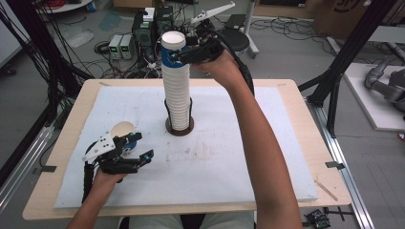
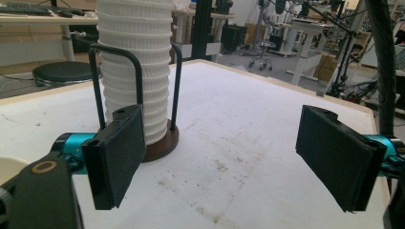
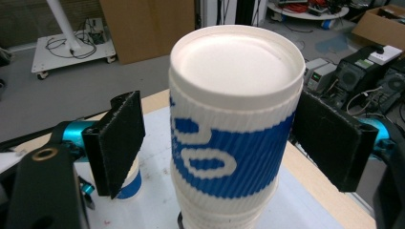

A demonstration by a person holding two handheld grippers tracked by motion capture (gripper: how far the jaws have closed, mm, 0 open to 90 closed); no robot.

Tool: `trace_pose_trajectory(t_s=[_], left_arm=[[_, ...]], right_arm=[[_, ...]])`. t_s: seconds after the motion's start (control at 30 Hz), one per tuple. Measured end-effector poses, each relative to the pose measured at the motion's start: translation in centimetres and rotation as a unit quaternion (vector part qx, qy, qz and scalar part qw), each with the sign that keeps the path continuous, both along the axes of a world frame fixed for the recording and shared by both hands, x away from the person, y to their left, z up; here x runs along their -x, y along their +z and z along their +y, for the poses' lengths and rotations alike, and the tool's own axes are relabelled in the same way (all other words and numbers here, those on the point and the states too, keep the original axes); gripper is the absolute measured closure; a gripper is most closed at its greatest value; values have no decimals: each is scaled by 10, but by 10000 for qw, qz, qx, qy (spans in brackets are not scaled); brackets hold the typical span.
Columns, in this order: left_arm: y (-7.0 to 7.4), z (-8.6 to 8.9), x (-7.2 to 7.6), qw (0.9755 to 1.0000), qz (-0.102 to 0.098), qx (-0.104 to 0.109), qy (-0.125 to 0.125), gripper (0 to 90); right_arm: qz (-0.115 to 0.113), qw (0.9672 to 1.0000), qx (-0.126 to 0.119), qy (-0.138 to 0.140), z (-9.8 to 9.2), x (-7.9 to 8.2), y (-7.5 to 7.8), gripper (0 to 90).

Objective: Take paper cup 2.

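Your right tool (image 1: 177,56) is up at the top of the cup stack (image 1: 175,98), its jaws apart on either side of the blue-and-white top cup (image 3: 234,143); in the right gripper view the far pad sits at the cup's wall while the near pad stands clear, so nothing is clamped. The stack stands upside down in its wire holder (image 2: 136,90) on the desk (image 1: 62,157), directly beneath that tool. Your left tool (image 1: 138,153) rests low on the desk, jaws wide and empty, with a single loose cup (image 1: 123,132) lying just behind it. You seem to be at the grasp step: close squarely on the top cup, then lift straight up so the stack below does not tip.
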State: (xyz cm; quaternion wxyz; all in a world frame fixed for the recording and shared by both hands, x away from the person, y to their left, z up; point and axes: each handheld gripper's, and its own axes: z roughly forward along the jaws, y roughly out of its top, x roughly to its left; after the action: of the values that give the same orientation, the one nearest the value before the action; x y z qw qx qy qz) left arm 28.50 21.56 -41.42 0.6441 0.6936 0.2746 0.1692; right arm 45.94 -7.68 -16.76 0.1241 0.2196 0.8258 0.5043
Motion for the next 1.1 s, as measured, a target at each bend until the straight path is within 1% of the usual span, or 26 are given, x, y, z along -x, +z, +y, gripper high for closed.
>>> trace_pose_trajectory(t_s=[0.17,0.23,0.27,0.3,0.33,0.37,0.47,0.53,0.6,0.7,0.8,1.0,1.1], left_arm=[[0,-1,0,10000,9,5,-19,174],[0,-1,0,10000,13,5,-21,174],[0,-1,0,10000,18,-4,-25,174],[-1,-1,0,10000,22,-12,-28,174],[-1,-1,0,10000,21,-9,-30,174],[-1,-1,0,10000,20,-5,-31,174],[-1,-1,0,10000,22,12,-27,175],[-1,0,0,10000,20,20,-29,175],[-1,-1,0,10000,30,11,-40,176],[-1,-1,-1,10000,27,-15,-58,176],[-1,-1,-1,10000,29,20,-44,176],[-1,-1,-1,10000,39,17,-52,176],[-1,-1,-1,10000,40,28,-54,176]], right_arm=[[21,10000,-4,-53,8,-6,0,187],[25,9999,45,-109,12,-7,-1,191],[14,9999,67,-134,12,-8,-1,202],[24,9998,68,-174,13,-8,-1,235],[26,9998,51,-184,13,-8,-1,257],[4,9998,41,-194,13,-9,0,262],[51,9997,8,-234,12,-9,1,274],[18,9998,3,-210,12,-8,2,280],[48,9998,0,-208,11,-8,3,282],[33,9998,1,-205,11,-8,3,286],[24,9998,22,-221,11,-8,4,288],[27,9998,41,-212,12,-9,4,290],[66,9997,61,-210,12,-9,5,288]])
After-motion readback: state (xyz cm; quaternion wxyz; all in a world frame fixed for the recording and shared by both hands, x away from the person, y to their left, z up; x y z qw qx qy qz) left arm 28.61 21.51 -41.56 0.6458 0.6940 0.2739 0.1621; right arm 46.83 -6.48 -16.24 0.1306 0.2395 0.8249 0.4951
